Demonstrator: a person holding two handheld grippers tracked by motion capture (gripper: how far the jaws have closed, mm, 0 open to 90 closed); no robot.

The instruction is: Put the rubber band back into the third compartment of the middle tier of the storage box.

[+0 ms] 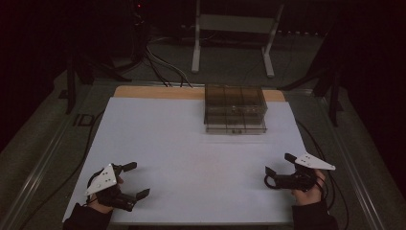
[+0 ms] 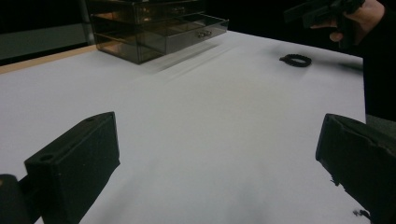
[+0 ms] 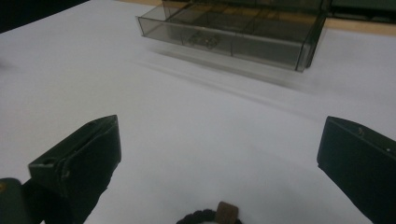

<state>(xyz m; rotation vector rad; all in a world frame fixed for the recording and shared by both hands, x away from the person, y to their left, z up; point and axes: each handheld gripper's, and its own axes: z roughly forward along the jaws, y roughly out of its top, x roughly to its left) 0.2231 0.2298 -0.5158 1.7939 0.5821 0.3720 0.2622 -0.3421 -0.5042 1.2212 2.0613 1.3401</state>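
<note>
Both tongs [image 1: 135, 179] [image 1: 277, 164] apart, black hair tie [image 2: 295, 60] under right, drawer box [image 1: 234, 109] beyond.

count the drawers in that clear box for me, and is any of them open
3 as far as I can tell, stacked in the smoky drawer unit at the table's far edge. The bottom drawer is pulled open; the dim light may hide more.

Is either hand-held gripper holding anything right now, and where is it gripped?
Nothing is held. The left hand-held gripper and right hand-held gripper both stand open over the white table; the black hair tie lies loose below the right one.
</note>
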